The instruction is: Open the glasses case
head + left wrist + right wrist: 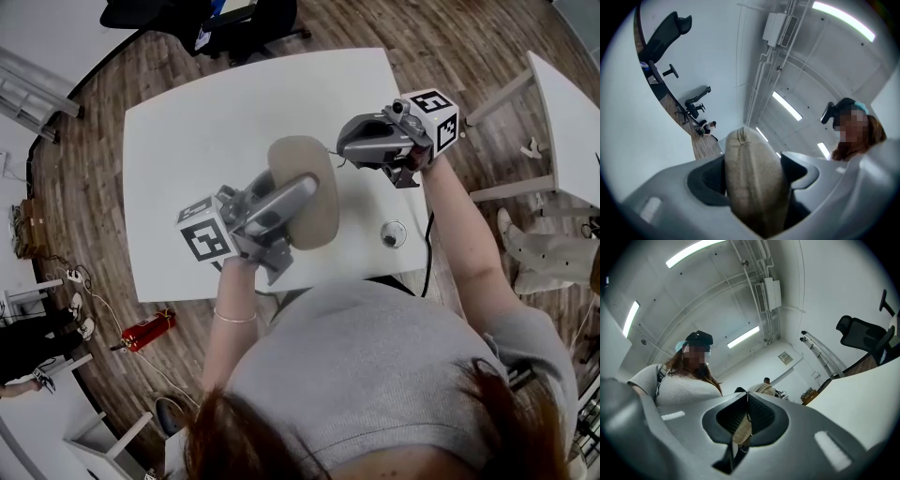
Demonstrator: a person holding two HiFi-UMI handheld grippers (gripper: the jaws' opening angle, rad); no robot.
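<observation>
A beige fabric glasses case is held up above the white table. My left gripper is shut on its near half. In the left gripper view the case fills the gap between the two grey fingers, edge on. My right gripper is at the case's far right edge, where a thin zipper pull runs from the case to its tips. In the right gripper view the jaws are pressed together, with beige fabric of the case showing just behind them.
A small round object lies on the table near its front right corner. A second white table stands to the right. A black office chair is beyond the far edge, and a red object lies on the floor at left.
</observation>
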